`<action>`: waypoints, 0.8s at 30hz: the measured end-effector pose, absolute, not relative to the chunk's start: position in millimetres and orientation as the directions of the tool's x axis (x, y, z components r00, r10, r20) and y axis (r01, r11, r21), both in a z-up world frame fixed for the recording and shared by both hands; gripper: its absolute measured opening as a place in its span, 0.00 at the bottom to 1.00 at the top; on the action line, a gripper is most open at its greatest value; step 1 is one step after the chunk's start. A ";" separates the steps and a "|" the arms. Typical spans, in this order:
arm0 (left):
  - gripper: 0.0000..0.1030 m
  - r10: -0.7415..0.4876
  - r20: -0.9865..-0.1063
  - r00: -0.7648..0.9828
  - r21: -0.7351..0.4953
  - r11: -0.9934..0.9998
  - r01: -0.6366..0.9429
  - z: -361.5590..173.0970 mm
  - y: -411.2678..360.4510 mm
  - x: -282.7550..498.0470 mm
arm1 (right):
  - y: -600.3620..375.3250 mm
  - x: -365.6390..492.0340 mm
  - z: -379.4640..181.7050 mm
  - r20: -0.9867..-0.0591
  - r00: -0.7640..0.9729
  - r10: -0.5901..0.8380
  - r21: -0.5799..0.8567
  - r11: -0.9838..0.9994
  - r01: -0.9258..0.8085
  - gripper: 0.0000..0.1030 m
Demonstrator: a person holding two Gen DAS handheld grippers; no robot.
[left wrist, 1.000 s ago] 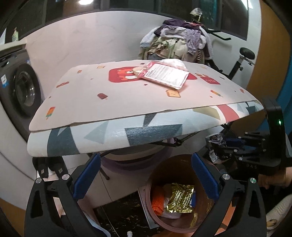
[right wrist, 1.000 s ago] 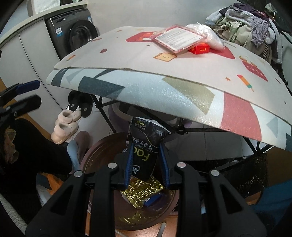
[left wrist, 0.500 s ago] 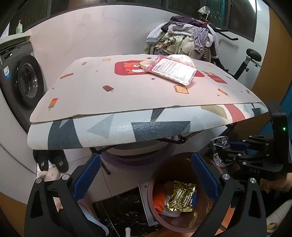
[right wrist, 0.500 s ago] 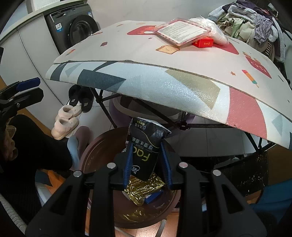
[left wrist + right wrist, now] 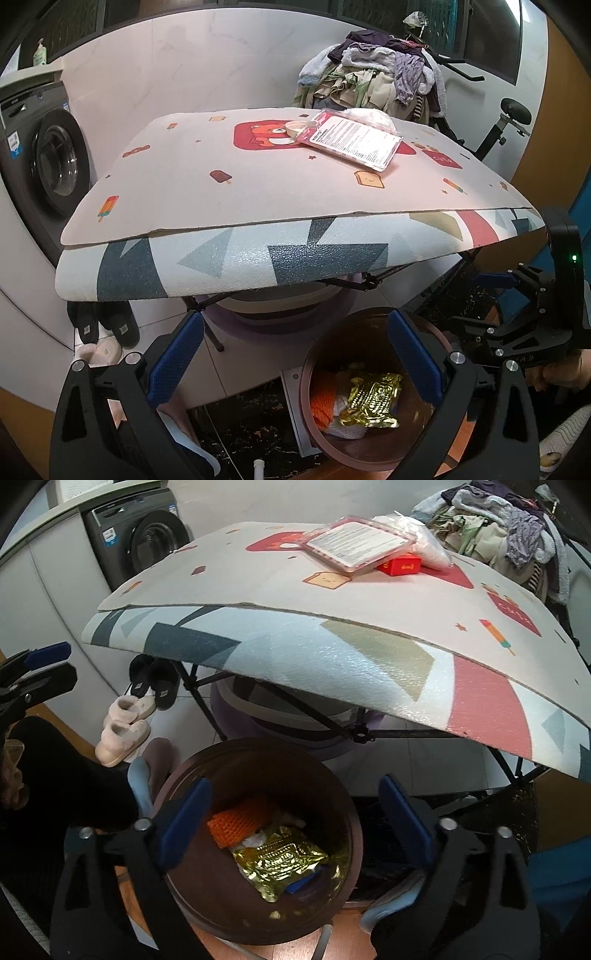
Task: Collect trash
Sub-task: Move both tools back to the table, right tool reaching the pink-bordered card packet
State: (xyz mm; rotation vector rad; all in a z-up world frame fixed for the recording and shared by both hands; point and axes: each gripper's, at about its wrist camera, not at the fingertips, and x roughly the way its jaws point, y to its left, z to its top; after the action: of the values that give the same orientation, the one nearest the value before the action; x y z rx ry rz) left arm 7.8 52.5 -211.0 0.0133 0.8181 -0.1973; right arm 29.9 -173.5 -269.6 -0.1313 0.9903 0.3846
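A round brown bin (image 5: pixel 221 897) stands on the floor under the table's front edge; it also shows in the left wrist view (image 5: pixel 306 376). Inside lie a gold foil wrapper (image 5: pixel 280 860), an orange mesh piece (image 5: pixel 236 823) and other scraps. My right gripper (image 5: pixel 295 819) is open and empty right above the bin. My left gripper (image 5: pixel 295 354) is open and empty, left of the bin. On the table (image 5: pixel 258 192) lie a pink clear package (image 5: pixel 351 138), a red box (image 5: pixel 400 565) and a white plastic bag (image 5: pixel 424 542).
A washing machine (image 5: pixel 44 162) stands at the left. Slippers (image 5: pixel 125 731) lie on the floor under the table. A heap of clothes (image 5: pixel 376 77) and an exercise bike (image 5: pixel 509 114) stand behind the table. Black folding legs (image 5: pixel 332 723) cross beneath the tabletop.
My right gripper opened and no longer holds the black wrapper; it is not visible now. My left gripper stayed open and rose slightly.
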 end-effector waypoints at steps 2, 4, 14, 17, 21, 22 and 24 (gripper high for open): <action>0.94 -0.169 -0.726 0.666 -0.064 0.982 0.179 -211.1 52.5 8.0 | -176.4 31.2 -269.8 -0.835 0.490 0.250 0.065 0.930 -0.362 0.93; 0.94 -0.167 -0.727 0.666 -0.063 0.982 0.177 -212.0 52.9 7.8 | -179.0 32.4 -269.5 -0.834 0.494 0.245 0.067 0.934 -0.350 0.94; 0.94 -0.168 -0.735 0.657 -0.068 0.982 0.175 -215.5 54.3 8.8 | -185.2 32.3 -265.4 -0.820 0.530 0.215 0.045 0.948 -0.315 0.94; 0.94 -0.171 -0.755 0.633 -0.071 0.981 0.181 -220.9 53.2 11.0 | -187.4 33.1 -264.9 -0.819 0.535 0.208 0.043 0.952 -0.304 0.94; 0.94 -0.175 -0.751 0.636 -0.071 0.980 0.185 -219.7 51.8 9.7 | -187.3 32.6 -263.7 -0.816 0.545 0.193 0.029 0.955 -0.295 0.94; 0.94 -0.174 -0.748 0.641 -0.069 0.980 0.185 -218.7 51.3 9.2 | -187.9 32.5 -262.7 -0.813 0.551 0.187 0.024 0.957 -0.290 0.94; 0.94 -0.169 -0.738 0.654 -0.065 0.981 0.181 -215.9 51.8 9.7 | -189.4 32.9 -260.8 -0.808 0.559 0.187 0.026 0.959 -0.283 0.94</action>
State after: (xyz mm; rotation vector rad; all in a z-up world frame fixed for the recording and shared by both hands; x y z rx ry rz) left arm 9.7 51.8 -215.9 0.0152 0.8352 -0.1988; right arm 32.9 -189.4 -260.8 -0.1115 0.9376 0.2774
